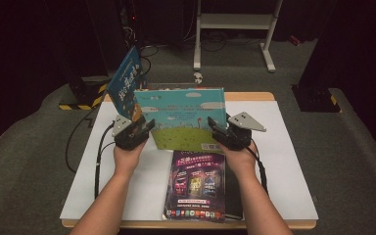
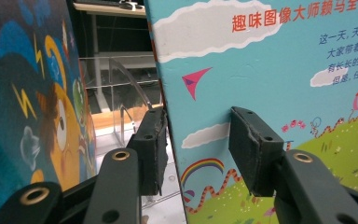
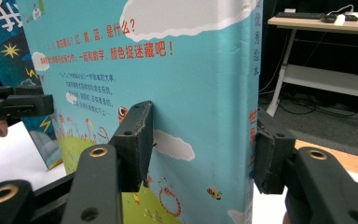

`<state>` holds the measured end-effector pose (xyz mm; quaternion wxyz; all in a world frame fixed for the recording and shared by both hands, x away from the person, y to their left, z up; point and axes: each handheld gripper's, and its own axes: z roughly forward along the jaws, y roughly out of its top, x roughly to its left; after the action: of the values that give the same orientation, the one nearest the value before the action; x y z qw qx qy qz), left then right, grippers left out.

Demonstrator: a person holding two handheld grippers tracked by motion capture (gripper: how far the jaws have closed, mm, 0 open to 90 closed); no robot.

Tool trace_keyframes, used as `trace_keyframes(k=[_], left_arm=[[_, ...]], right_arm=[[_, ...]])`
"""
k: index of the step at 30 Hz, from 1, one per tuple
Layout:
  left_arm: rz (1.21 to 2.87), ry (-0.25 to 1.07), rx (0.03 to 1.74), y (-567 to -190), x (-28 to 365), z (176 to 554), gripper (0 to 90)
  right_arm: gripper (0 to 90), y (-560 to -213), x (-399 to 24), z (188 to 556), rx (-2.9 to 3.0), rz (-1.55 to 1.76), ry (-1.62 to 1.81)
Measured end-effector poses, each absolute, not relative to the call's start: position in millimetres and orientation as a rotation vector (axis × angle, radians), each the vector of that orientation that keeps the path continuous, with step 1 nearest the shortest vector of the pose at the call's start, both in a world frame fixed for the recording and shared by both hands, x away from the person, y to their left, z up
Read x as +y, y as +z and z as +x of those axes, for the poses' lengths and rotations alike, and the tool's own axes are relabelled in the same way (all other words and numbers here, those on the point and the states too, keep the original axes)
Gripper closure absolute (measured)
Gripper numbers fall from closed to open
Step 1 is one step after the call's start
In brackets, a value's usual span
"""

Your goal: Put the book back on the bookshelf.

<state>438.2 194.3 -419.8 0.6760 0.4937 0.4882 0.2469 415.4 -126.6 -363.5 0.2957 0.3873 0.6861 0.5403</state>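
A light-blue picture book [image 1: 181, 115] stands upright over the middle of the white table [image 1: 284, 161], its cover toward me. My left gripper [image 1: 144, 128] grips its left edge. In the left gripper view the jaws [image 2: 198, 149] straddle that edge of the book [image 2: 270, 70], one pad behind it and one on the cover. My right gripper [image 1: 214, 126] holds the spine side. In the right gripper view its pads [image 3: 203, 144] press the cover and the spine corner of the book [image 3: 200, 84].
A dark-blue book [image 1: 126, 81] leans upright behind the left gripper, close beside it [image 2: 28, 93]. A purple book [image 1: 196, 183] lies flat near the front edge. A clear plastic stand [image 2: 121, 93] sits at the table's back. A white frame [image 1: 235, 22] stands on the floor beyond.
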Motion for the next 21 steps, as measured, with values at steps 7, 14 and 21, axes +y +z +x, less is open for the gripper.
trace_keyframes(k=[7, 14, 21], left_arm=[[1.14, 0.623, 1.124, -421.3, 189.1, 441.7, 54.9], [1.12, 0.598, 1.124, -421.8, 191.1, 443.4, 55.8], [1.12, 0.606, 1.13, -421.3, 190.1, 443.7, 55.9]], right_arm=[[52.3, -364.8, -128.8, 411.1, 1.842, 0.996, 1.47], [60.2, -368.2, -137.3, 406.7, 1.867, 0.927, 1.538], [63.4, -369.9, -144.2, 406.6, 1.897, 0.872, 1.576]])
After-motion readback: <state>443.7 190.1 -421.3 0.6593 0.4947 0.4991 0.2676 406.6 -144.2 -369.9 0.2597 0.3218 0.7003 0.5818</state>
